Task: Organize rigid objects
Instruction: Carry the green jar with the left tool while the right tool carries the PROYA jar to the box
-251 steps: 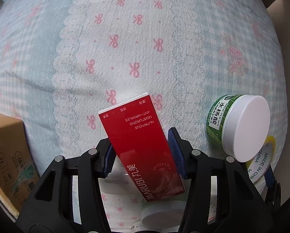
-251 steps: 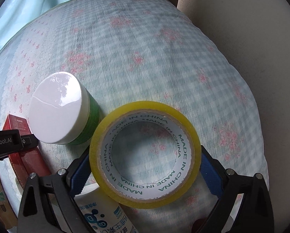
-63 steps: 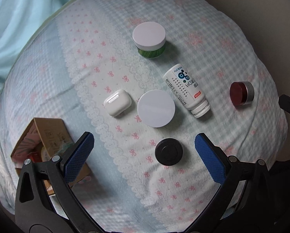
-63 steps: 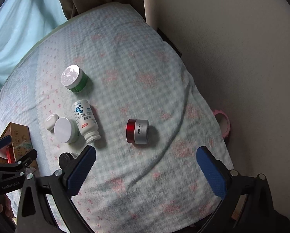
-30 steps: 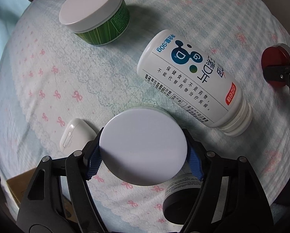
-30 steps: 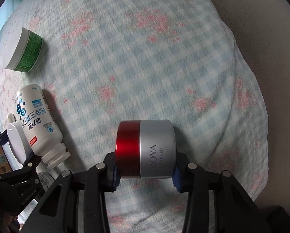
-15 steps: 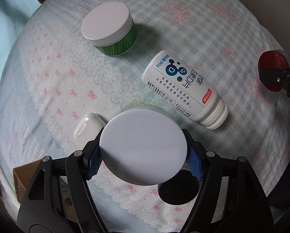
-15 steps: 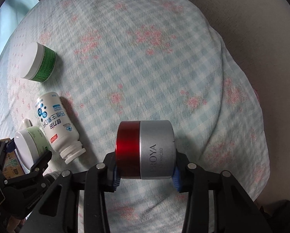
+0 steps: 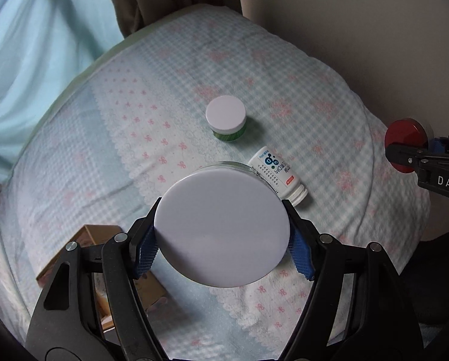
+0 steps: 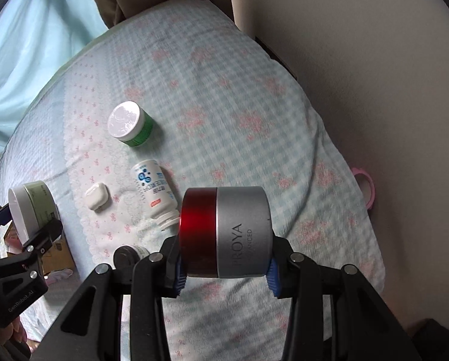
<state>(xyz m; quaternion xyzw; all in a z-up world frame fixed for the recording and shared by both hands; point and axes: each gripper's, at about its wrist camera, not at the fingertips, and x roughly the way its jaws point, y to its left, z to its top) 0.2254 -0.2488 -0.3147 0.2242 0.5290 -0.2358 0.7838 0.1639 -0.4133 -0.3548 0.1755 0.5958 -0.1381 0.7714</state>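
Note:
My left gripper [image 9: 222, 251] is shut on a white-lidded cream jar [image 9: 221, 228] and holds it high above the bed; the jar also shows in the right wrist view [image 10: 33, 207]. My right gripper [image 10: 224, 266] is shut on a red and silver PROYA jar [image 10: 227, 231], also lifted; it shows at the right edge of the left wrist view [image 9: 406, 138]. On the checked quilt lie a green jar with a white lid [image 9: 226, 117] [image 10: 129, 128], a white pill bottle on its side [image 9: 280, 177] [image 10: 155, 189], a white earbud case [image 10: 96, 195] and a small black-lidded jar [image 10: 128, 255].
An open cardboard box [image 9: 98, 273] with items inside sits at the quilt's near left, under the left gripper. A beige wall [image 10: 375, 75] runs along the right. A pink ring [image 10: 364, 186] lies in the gap by the wall. Light blue curtains [image 9: 28, 45] hang at the back left.
Both grippers have risen well above the quilt with their jars held; the objects on the bed look smaller and farther. The left gripper has shifted toward the cardboard box.

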